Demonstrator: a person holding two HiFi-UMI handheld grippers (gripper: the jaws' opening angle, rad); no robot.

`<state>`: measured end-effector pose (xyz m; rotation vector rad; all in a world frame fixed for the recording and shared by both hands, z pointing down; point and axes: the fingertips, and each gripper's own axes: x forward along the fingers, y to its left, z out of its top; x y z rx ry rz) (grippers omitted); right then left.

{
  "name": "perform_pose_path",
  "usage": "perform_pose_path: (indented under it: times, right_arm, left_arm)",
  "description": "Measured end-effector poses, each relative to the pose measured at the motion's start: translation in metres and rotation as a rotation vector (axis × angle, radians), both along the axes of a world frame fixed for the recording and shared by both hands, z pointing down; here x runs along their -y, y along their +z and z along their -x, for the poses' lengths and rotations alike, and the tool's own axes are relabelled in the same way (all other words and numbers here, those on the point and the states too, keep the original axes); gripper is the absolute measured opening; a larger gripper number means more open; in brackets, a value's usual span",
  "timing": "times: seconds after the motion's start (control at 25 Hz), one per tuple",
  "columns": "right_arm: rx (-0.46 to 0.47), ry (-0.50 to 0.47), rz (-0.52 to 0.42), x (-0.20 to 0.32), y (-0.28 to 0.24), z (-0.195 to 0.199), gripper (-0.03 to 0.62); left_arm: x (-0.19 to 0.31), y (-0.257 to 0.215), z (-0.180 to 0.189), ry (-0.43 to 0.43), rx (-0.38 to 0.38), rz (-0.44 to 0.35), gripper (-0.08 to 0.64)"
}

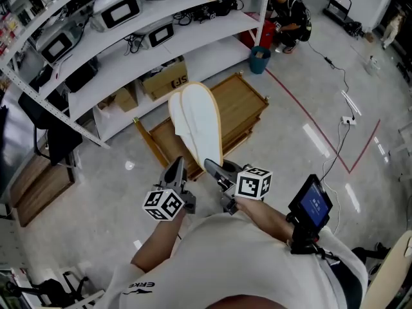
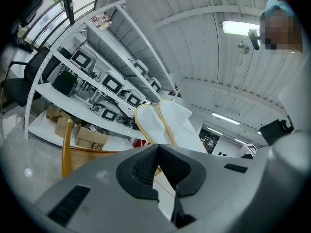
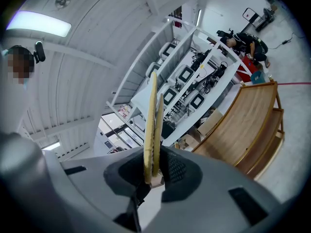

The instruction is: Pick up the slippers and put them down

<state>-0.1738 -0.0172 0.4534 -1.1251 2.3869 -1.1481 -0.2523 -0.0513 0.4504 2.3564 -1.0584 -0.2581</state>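
Behind, white shelving [image 1: 193, 37] loaded with screened devices and cardboard boxes; a wooden rack [image 1: 241, 102] sits on the floor before it. Pair of white slippers [image 1: 199, 124], pressed flat together, are held off the floor in front of the rack. Right claw [image 1: 215, 169] is clamped on their near end. Left claw [image 1: 175, 172] sits just beside it, jaws together, nothing between them.

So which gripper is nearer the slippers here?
Right. The right gripper is clamped on the slippers, holding them up; the left gripper sits shut and empty close beside, not gripping them.
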Motion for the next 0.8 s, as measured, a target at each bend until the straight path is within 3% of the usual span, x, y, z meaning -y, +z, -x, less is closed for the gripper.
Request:
perform_pose_path:
  times: [0.44,0.8]
  right_arm:
    - [-0.008,0.046,0.002,-0.005,0.002,0.003,0.063]
    - [-0.003,0.209,0.010,-0.028,-0.003,-0.040,0.063]
  left_arm:
    - [-0.004,0.003,-0.001,0.046,-0.011,0.008,0.003]
    - [-0.021,-0.002,-0.037,0.174,-0.013,0.010,0.003]
